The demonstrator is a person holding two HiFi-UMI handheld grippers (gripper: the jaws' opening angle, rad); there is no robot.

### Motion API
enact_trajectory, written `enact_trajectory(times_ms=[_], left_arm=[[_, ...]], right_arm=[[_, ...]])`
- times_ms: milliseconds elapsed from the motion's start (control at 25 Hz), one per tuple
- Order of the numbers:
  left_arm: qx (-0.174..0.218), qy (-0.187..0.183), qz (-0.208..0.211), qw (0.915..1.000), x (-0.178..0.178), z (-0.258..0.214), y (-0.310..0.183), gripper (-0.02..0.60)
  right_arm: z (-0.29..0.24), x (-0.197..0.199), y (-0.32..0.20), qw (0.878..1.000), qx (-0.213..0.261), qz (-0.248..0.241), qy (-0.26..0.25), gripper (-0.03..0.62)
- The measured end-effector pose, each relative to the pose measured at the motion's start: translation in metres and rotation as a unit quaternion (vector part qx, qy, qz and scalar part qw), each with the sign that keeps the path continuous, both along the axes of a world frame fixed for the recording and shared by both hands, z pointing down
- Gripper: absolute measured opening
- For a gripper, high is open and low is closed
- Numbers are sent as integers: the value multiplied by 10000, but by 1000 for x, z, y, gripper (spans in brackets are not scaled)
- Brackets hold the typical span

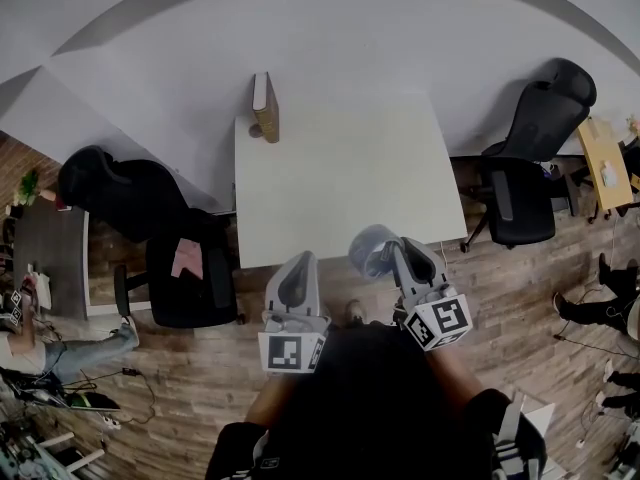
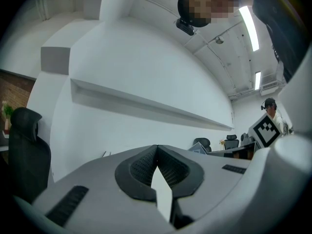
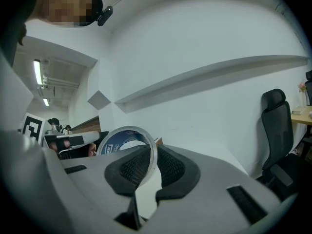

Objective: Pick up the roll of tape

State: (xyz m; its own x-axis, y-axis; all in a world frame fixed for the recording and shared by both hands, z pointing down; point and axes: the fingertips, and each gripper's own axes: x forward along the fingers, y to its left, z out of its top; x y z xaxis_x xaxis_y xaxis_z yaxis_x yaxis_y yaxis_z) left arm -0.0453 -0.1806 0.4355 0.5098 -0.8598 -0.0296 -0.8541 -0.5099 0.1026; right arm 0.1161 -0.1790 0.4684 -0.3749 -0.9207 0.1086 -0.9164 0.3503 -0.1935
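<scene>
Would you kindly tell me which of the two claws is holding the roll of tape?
The right claw: its pads pinch the wall of the roll of tape, while the left claw is shut on nothing.

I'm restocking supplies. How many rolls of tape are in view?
1. The grey roll of tape is clamped in the right gripper. Others may be hidden out of sight.
</scene>
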Motion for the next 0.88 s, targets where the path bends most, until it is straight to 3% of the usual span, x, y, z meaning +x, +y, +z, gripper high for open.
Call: enact_trajectory(times_ms=[880], left_arm=[[112, 59, -21, 9999, -10, -8, 7, 23]], right_arm=[[-3, -11, 5, 10000, 51, -48, 24, 61]])
